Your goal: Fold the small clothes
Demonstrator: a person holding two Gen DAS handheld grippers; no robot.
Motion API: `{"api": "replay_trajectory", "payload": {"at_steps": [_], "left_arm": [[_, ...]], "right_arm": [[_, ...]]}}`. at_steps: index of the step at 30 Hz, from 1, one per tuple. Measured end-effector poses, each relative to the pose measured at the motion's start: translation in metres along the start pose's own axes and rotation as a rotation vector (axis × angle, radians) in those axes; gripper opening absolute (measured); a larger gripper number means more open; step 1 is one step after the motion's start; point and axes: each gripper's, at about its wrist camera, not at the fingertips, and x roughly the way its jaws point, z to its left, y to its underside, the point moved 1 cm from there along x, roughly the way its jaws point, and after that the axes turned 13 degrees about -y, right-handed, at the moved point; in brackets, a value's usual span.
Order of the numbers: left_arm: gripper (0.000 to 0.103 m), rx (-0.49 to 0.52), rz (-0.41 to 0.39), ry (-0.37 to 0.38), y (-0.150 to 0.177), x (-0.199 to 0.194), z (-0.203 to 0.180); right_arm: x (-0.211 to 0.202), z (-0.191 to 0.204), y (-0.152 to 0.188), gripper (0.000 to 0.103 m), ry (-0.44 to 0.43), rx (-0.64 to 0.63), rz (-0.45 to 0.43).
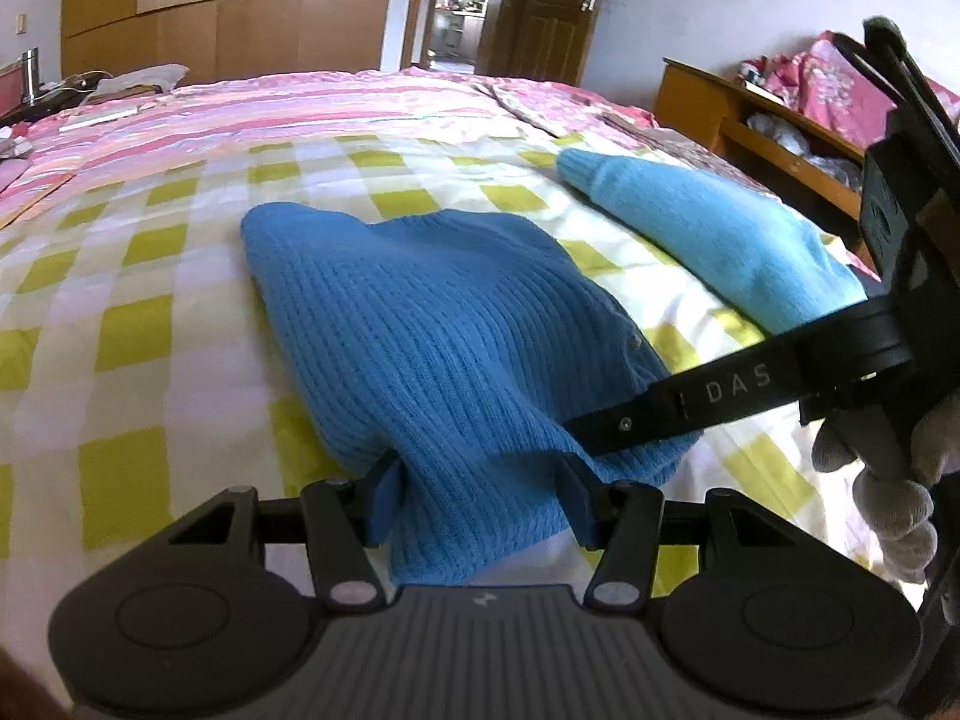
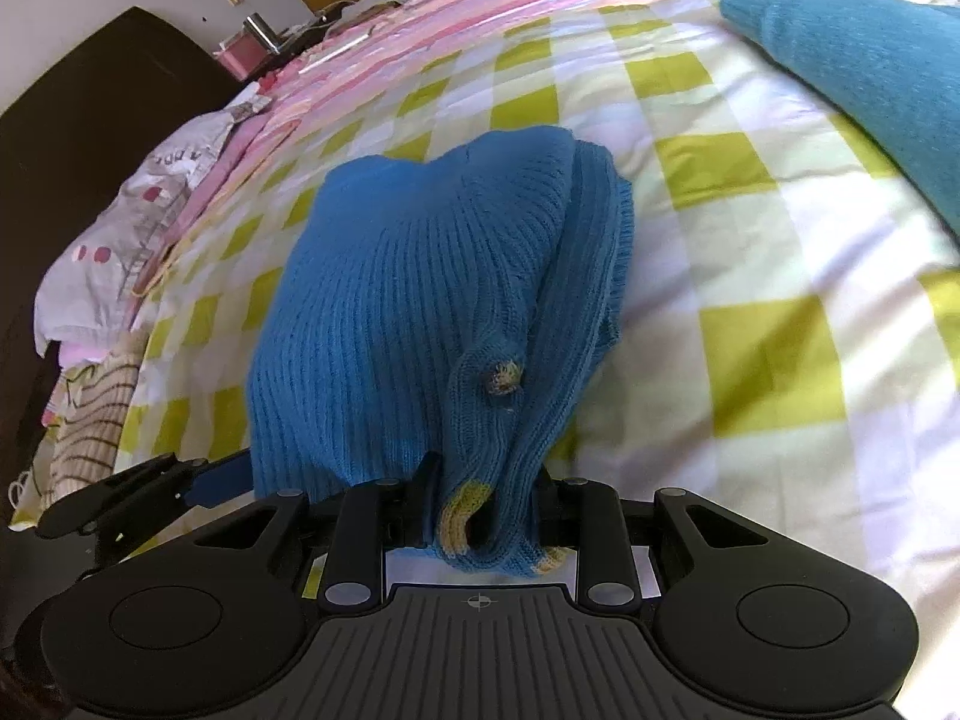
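A blue ribbed knit garment point(image 1: 432, 324) lies bunched on the yellow-and-white checked sheet point(image 1: 120, 312). My left gripper point(image 1: 480, 498) is shut on its near edge, with fabric bulging between the blue pads. In the right wrist view the same blue knit point(image 2: 420, 300) shows a small yellow button and yellow trim; my right gripper point(image 2: 486, 504) is shut on its folded near hem. The right gripper's black arm point(image 1: 750, 396) reaches in from the right in the left wrist view. The left gripper's blue pad point(image 2: 216, 480) shows at the knit's left corner.
A lighter blue garment point(image 1: 708, 222) lies on the sheet to the far right, also in the right wrist view point(image 2: 870, 66). A pink striped quilt point(image 1: 300, 114) covers the far bed. A wooden shelf point(image 1: 756, 132) stands right. A patterned cloth point(image 2: 132, 240) lies at the left edge.
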Motion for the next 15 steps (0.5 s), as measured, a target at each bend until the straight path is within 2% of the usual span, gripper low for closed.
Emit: {"api": "replay_trajectory", "payload": {"at_steps": [7, 15], "left_arm": [[0.057, 0.016, 0.022, -0.022, 0.009, -0.002, -0.001], [0.057, 0.03, 0.025, -0.045, 0.01, -0.006, -0.001]], "right_arm": [[-0.007, -0.001, 0.012, 0.029, 0.041, 0.008, -0.019], [-0.017, 0.009, 0.014, 0.03, 0.103, -0.051, -0.032]]}}
